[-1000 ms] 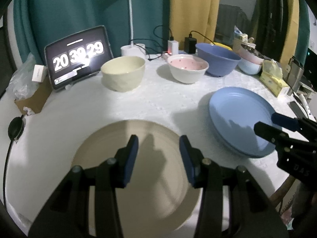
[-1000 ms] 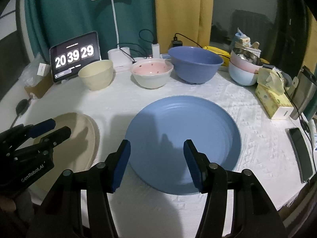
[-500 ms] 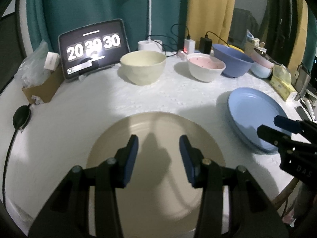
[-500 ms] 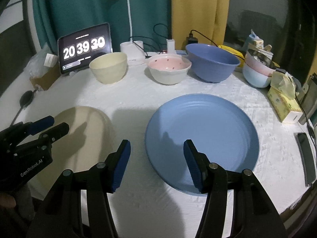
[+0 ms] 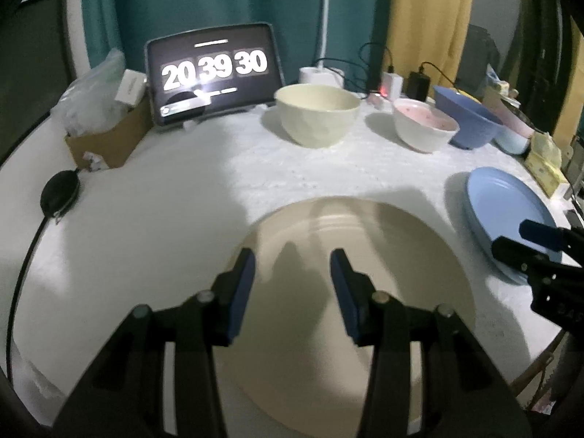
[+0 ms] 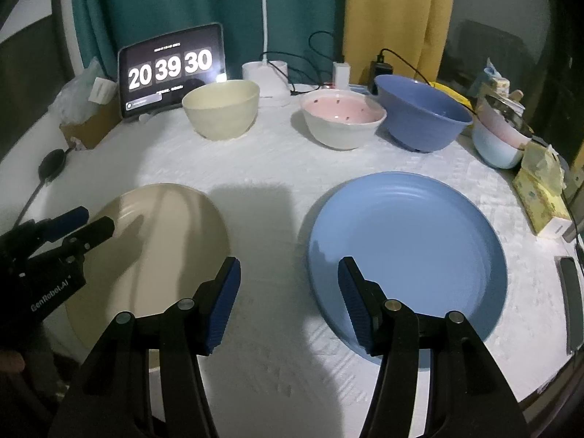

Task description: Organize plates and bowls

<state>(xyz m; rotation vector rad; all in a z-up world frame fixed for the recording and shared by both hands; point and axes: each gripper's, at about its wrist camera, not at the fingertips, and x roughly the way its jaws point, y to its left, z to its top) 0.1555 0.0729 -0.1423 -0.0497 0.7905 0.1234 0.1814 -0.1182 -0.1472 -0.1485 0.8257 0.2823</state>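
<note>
A beige plate point(image 5: 357, 292) lies flat on the white tablecloth, and my left gripper point(image 5: 292, 259) hovers open over its near left part, holding nothing. To its right lies a blue plate point(image 6: 412, 248). My right gripper point(image 6: 290, 266) is open and empty, its right finger above the blue plate's left rim and its left finger over the cloth between the plates. At the back stand a cream bowl point(image 6: 221, 111), a pink-lined white bowl point(image 6: 343, 116) and a blue bowl point(image 6: 423, 116). The right wrist view also shows the beige plate point(image 6: 164, 241) under the left gripper point(image 6: 95, 221).
A tablet clock point(image 6: 171, 69), a lamp base point(image 6: 265, 80) and chargers with cables line the back edge. A cardboard box point(image 5: 109, 138) and a black round device point(image 5: 60, 191) sit at the left. Stacked pastel bowls point(image 6: 500, 142), tissue packs point(image 6: 540, 197) and a phone point(image 6: 571, 303) crowd the right edge.
Both grippers have moved left along the table's front, so the plates sit further right in each view. Neither gripper's opening changed. The clock ticked from 29 to 30.
</note>
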